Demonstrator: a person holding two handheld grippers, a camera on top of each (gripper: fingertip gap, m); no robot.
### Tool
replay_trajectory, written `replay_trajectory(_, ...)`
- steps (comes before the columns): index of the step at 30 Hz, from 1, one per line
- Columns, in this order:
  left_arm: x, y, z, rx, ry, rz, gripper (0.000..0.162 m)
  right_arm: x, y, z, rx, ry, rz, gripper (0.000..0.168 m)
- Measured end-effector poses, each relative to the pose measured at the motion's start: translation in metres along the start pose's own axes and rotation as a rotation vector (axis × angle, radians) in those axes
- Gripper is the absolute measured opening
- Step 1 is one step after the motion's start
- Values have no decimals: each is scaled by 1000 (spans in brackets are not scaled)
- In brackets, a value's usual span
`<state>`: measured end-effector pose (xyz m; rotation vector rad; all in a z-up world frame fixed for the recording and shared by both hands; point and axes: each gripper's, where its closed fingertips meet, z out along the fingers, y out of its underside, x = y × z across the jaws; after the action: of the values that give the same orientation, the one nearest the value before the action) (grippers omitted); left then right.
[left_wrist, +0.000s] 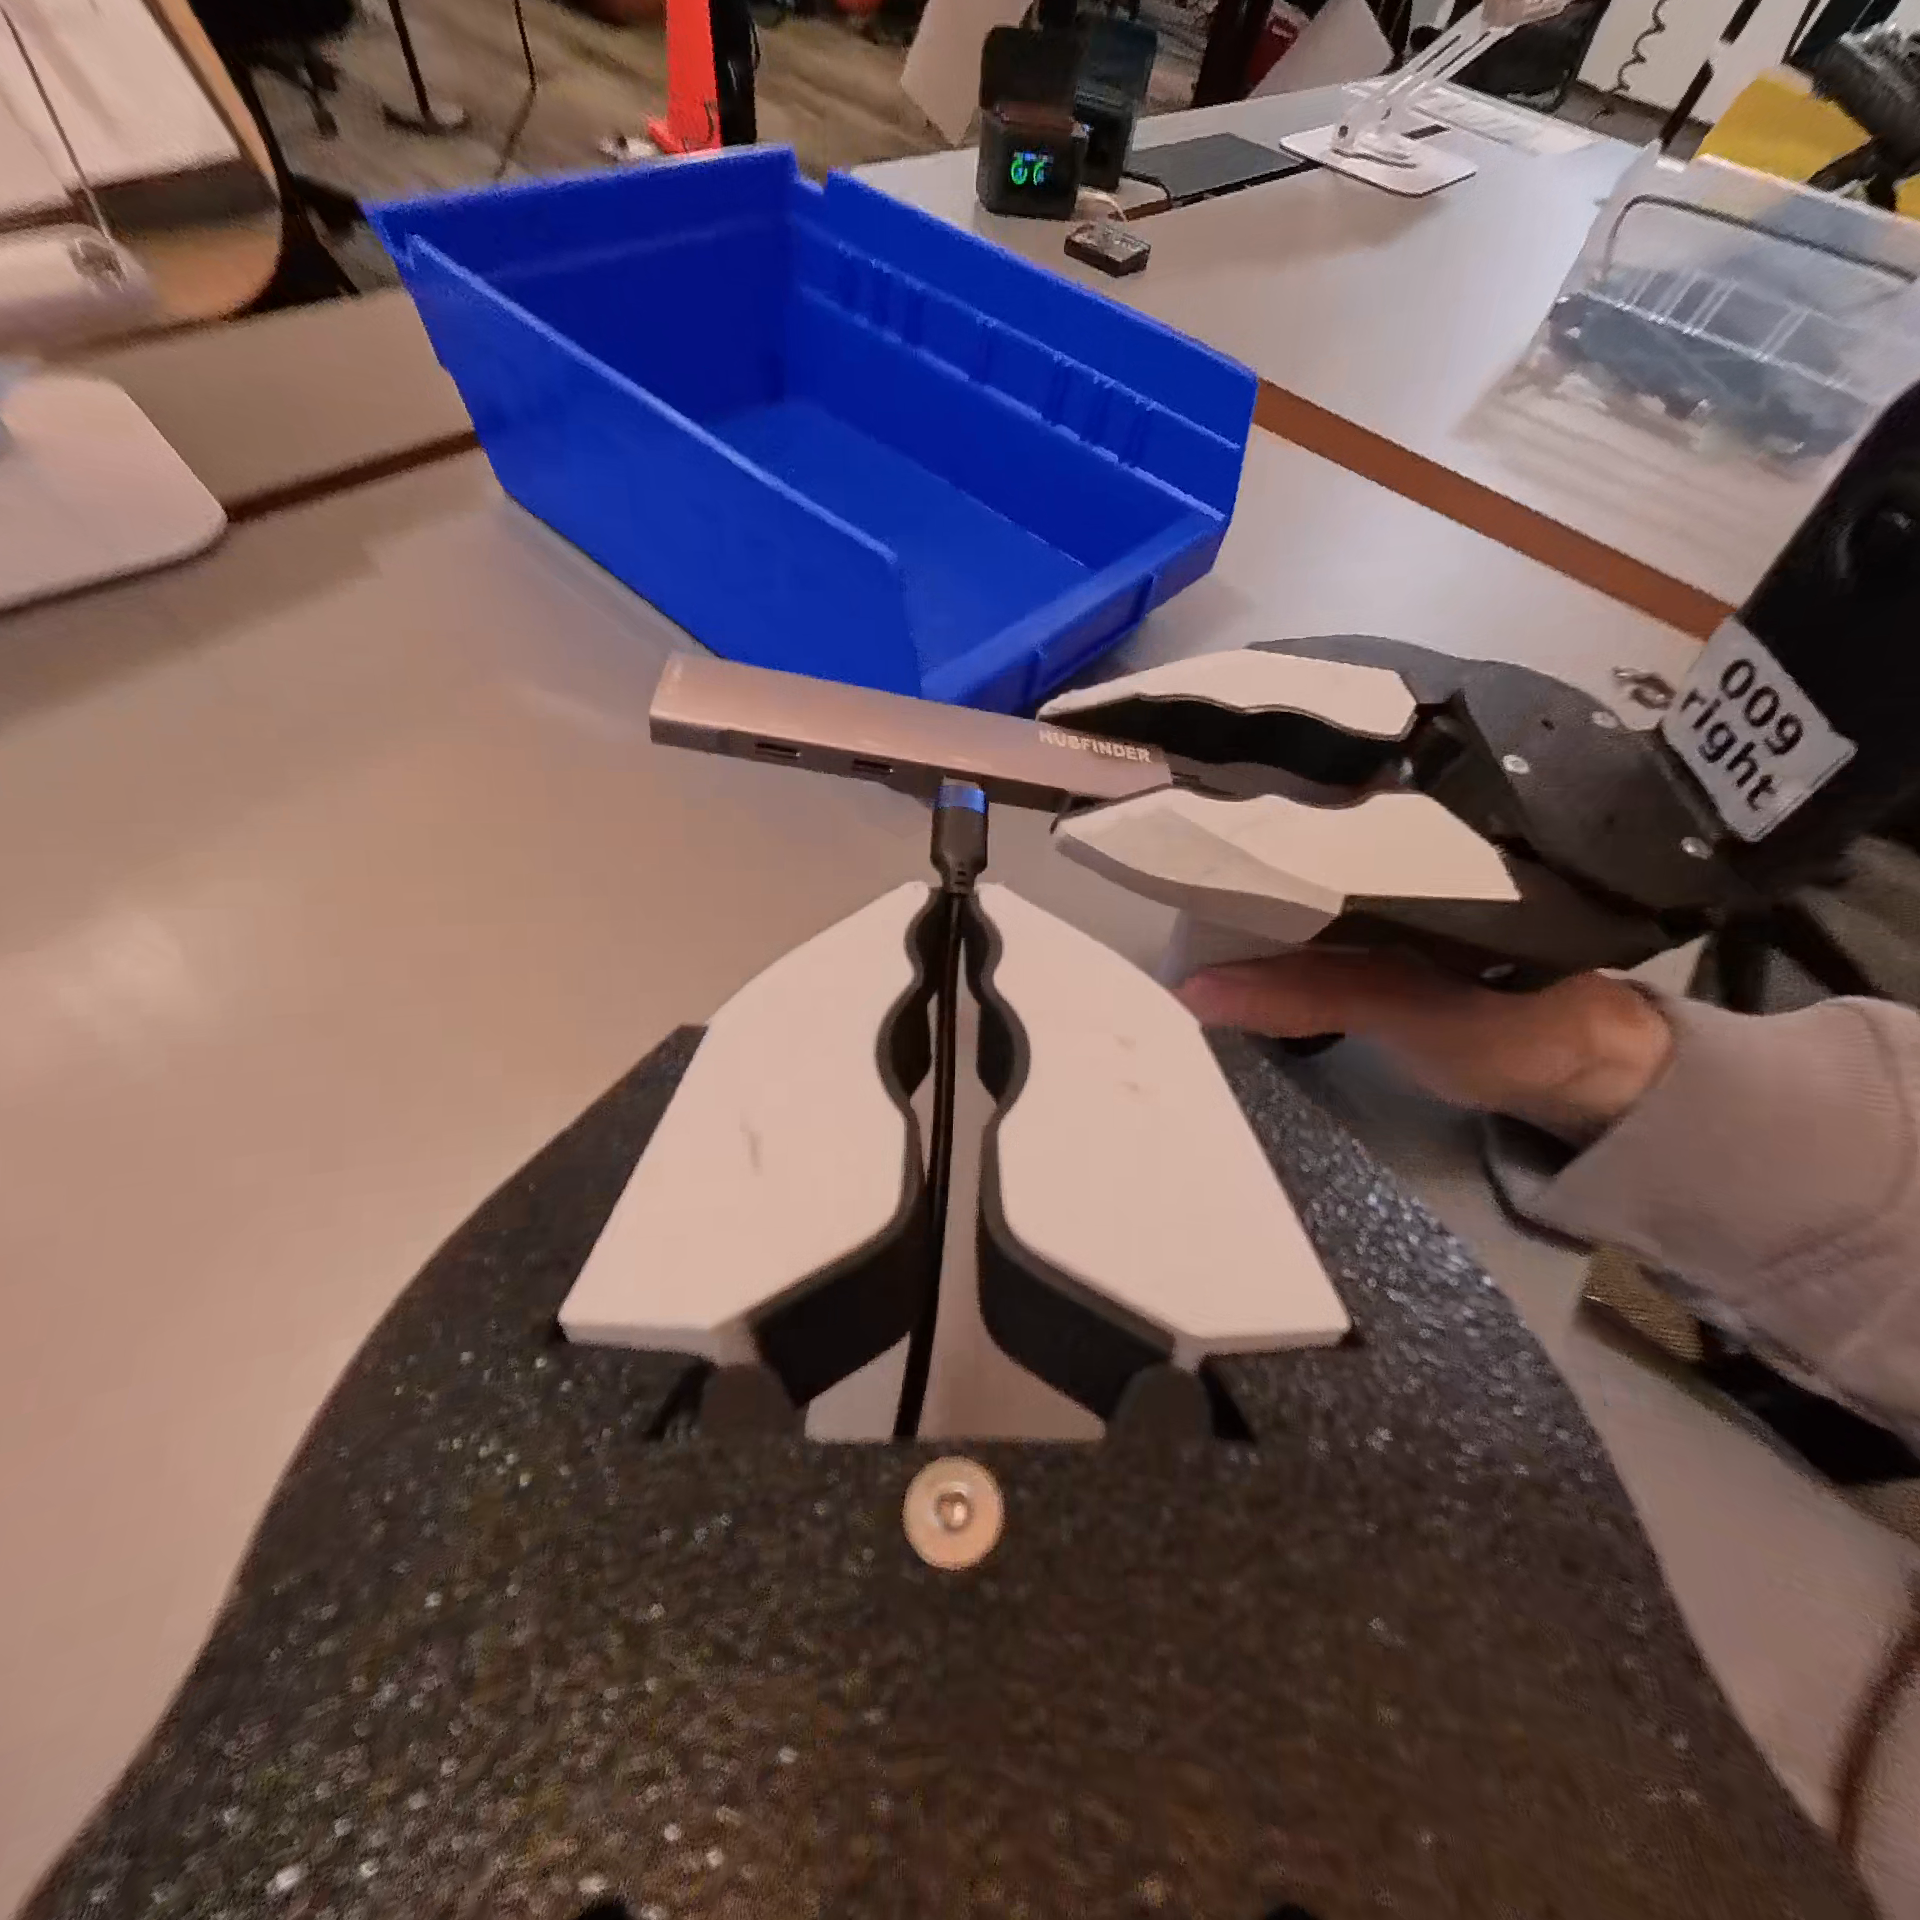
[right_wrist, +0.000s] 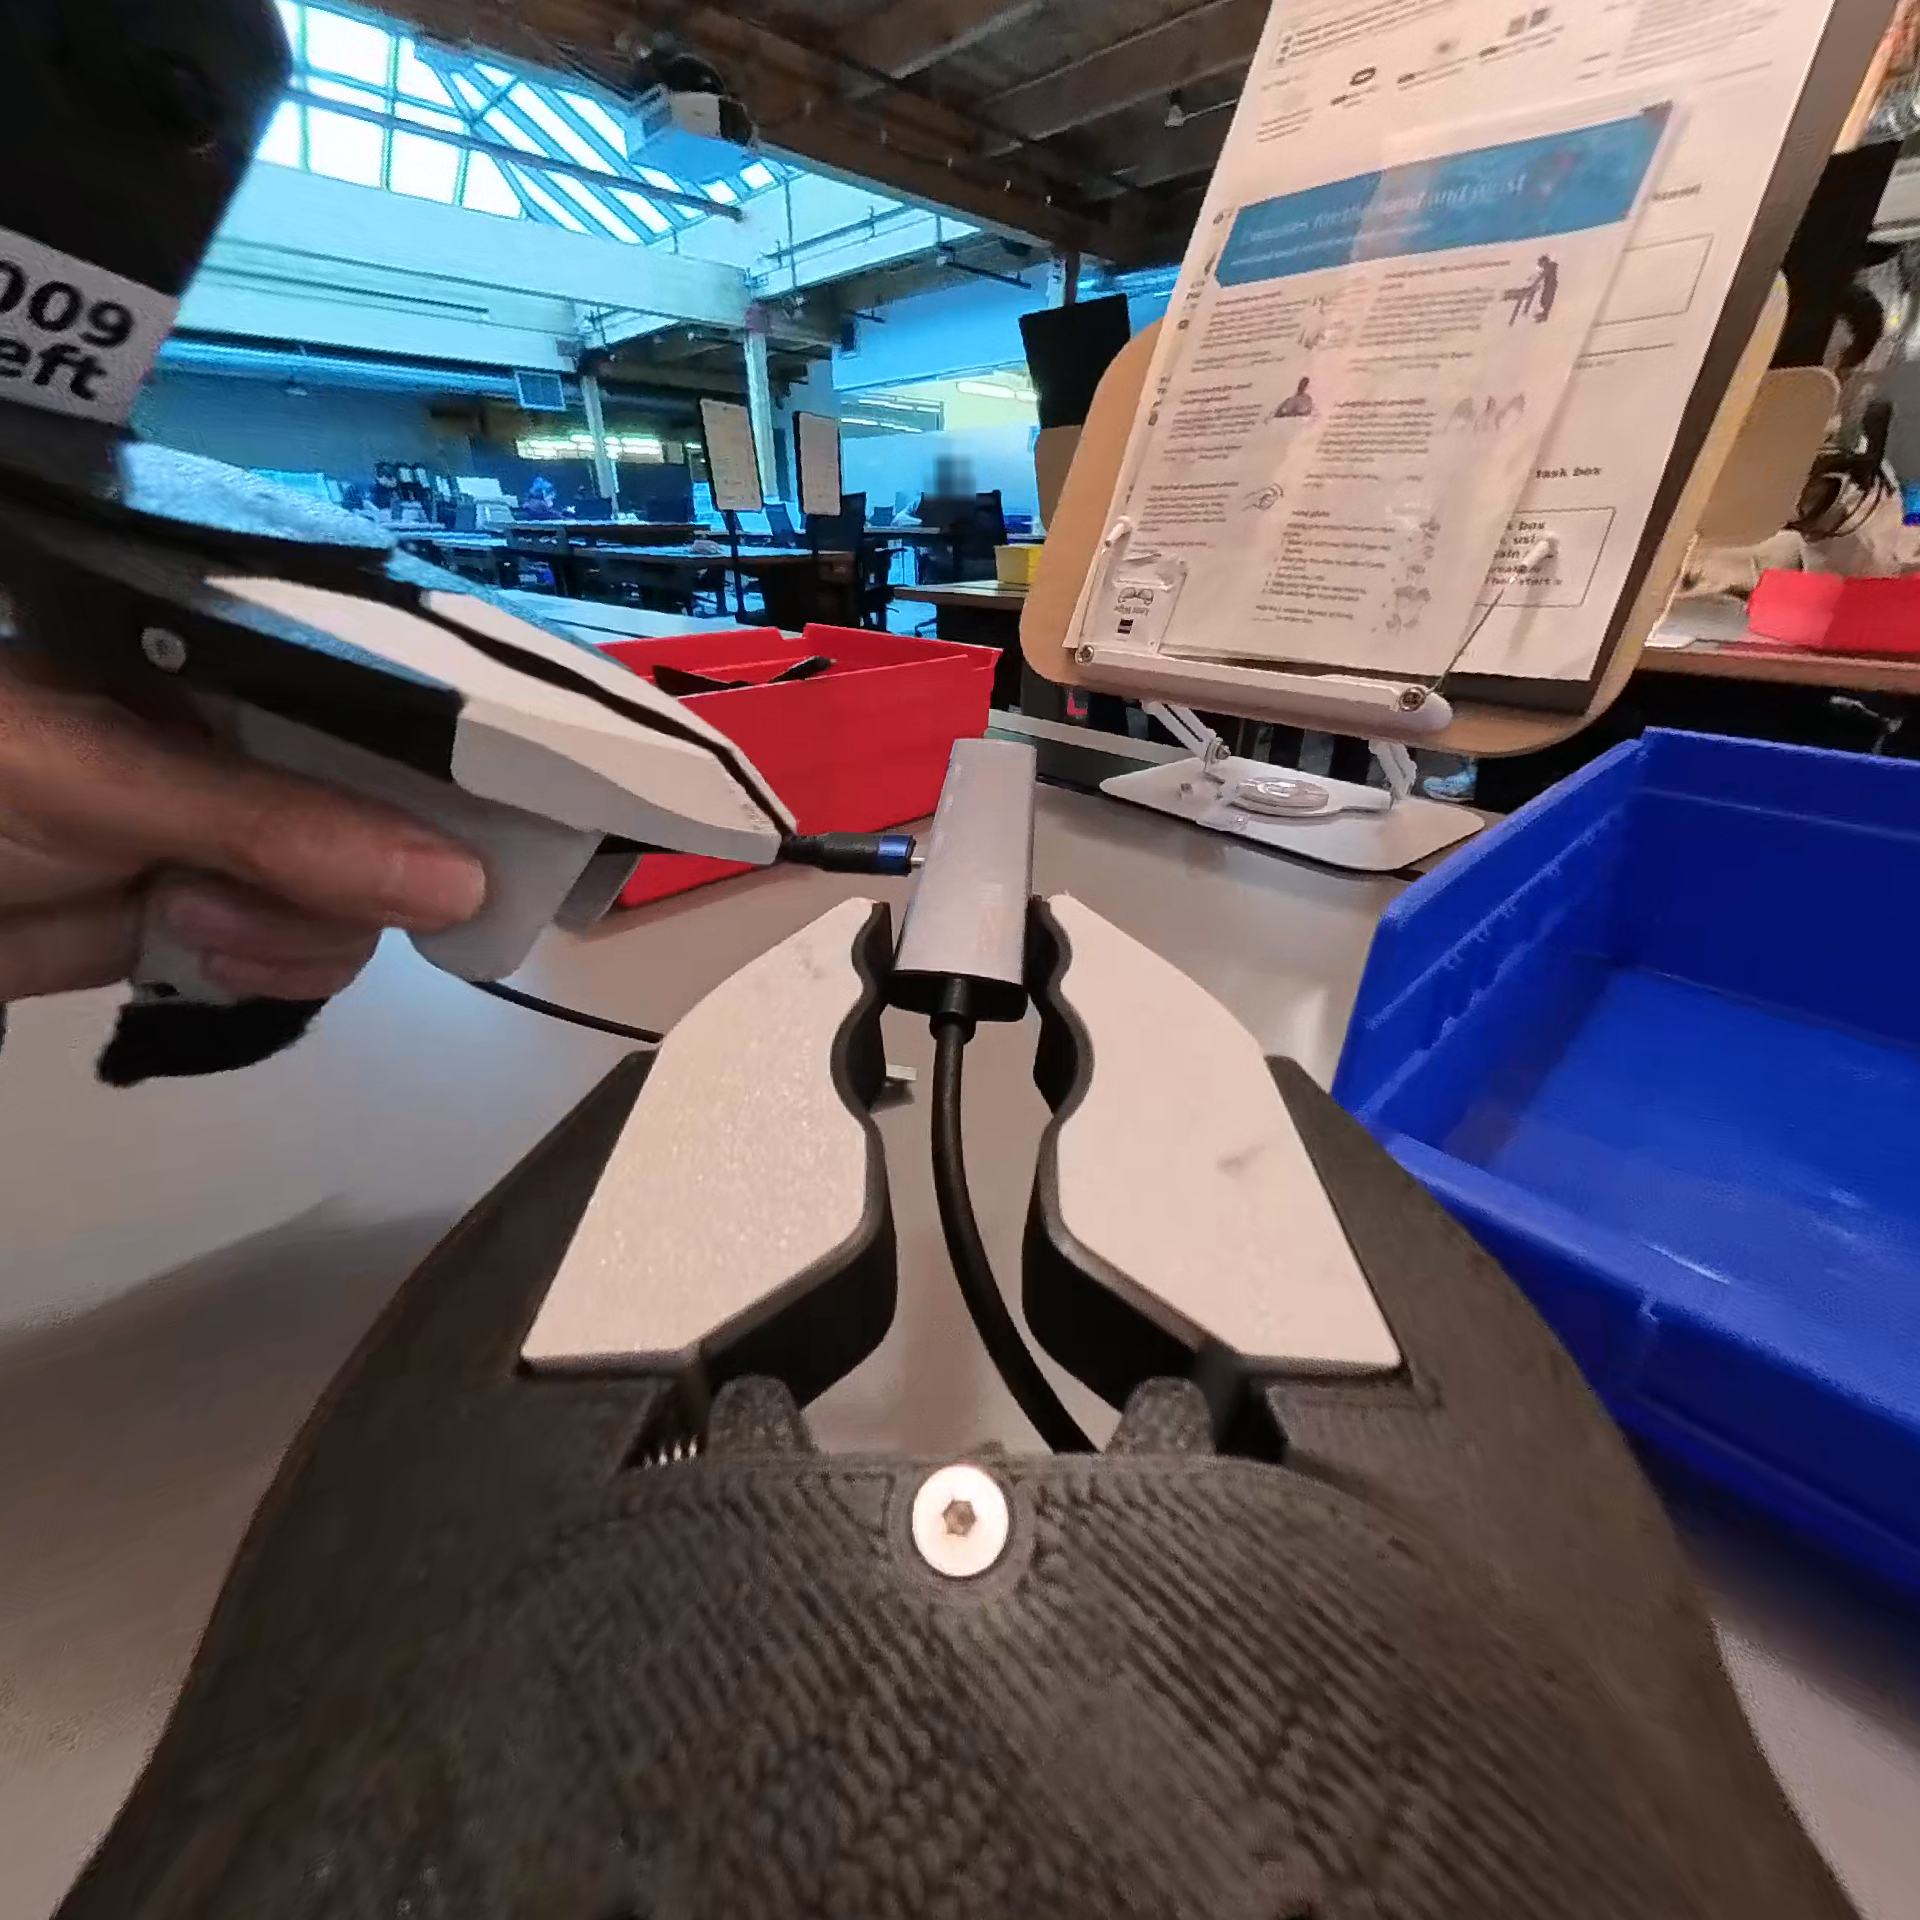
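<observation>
The left gripper (left_wrist: 951, 904) is closed on a black cable (left_wrist: 940, 1143) just behind its blue-ringed plug (left_wrist: 958, 821). In the left wrist view the plug meets the long side of a grey hub (left_wrist: 862, 732) at 12 o'clock; in the right wrist view a sliver of metal tip shows between plug (right_wrist: 868, 854) and hub (right_wrist: 971, 883), so whether it is fully seated cannot be told.

The right gripper (right_wrist: 961, 935) is clamped on the hub's end, from which the hub's own black lead (right_wrist: 971, 1195) runs back between its fingers (right_wrist: 1174, 1143). Both are held above the grey table (left_wrist: 312, 831).

A blue bin (left_wrist: 810, 436) sits just beyond the hub at 12 o'clock in the left view, at 3 o'clock in the right view. A red bin (right_wrist: 862, 727) and a document stand (right_wrist: 1351, 665) lie farther off at 12 and 1 o'clock.
</observation>
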<state>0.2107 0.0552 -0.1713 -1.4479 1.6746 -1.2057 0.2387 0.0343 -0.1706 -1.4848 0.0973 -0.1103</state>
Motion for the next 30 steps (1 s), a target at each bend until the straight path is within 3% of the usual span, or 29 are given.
replay_trajectory(1, 0, -1, 1, 16, -12, 27, 3, 1, 0, 0, -1, 0, 12, 25)
replay_trajectory(9, 3, -8, 7, 98, -80, 176, 10, 8, -4, -4, 36, 21, 54, 25)
replay_trajectory(17, 2, -8, 9, 80, -58, 199, 16, 10, -5, -4, 43, 18, 69, 25)
replay_trajectory(19, 6, -2, 11, 29, -26, 205, 26, 8, -4, -4, 39, 13, 56, 25)
replay_trajectory(20, 7, 1, 12, 3, -21, 213, 23, 7, -4, -3, 37, 14, 48, 25)
replay_trajectory(21, 5, 1, 13, -2, -38, 229, 6, 6, -4, -3, 36, 10, 40, 25)
replay_trajectory(30, 3, -3, 14, 61, -107, 277, 5, 7, -6, -4, 52, 11, 35, 25)
